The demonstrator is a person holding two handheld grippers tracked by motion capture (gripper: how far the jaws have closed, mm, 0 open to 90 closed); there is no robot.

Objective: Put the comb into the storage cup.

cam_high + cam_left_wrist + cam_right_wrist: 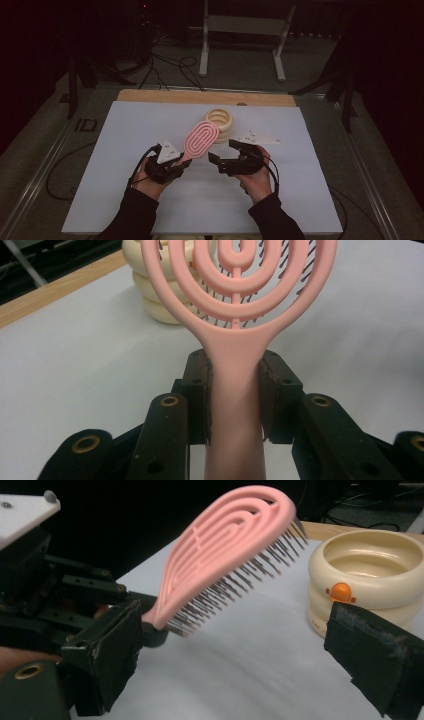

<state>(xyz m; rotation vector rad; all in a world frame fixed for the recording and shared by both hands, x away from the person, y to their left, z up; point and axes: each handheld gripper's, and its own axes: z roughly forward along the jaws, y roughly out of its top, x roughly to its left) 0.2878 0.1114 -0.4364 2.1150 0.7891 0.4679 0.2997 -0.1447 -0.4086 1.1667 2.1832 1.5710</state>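
The pink hairbrush [201, 139] is clamped by its handle in the left tool [181, 161] and held above the white surface [125, 150] (bristles facing down), just beside the cream ringed container [221, 121]. The right tool [223, 152] is held open, nothing between its jaws.

The high view is dim, its upper half and corners sinking into black around a softly lit centre. Both gripper views are brighter but slightly soft, with nearby parts along the bottom edge blurred.
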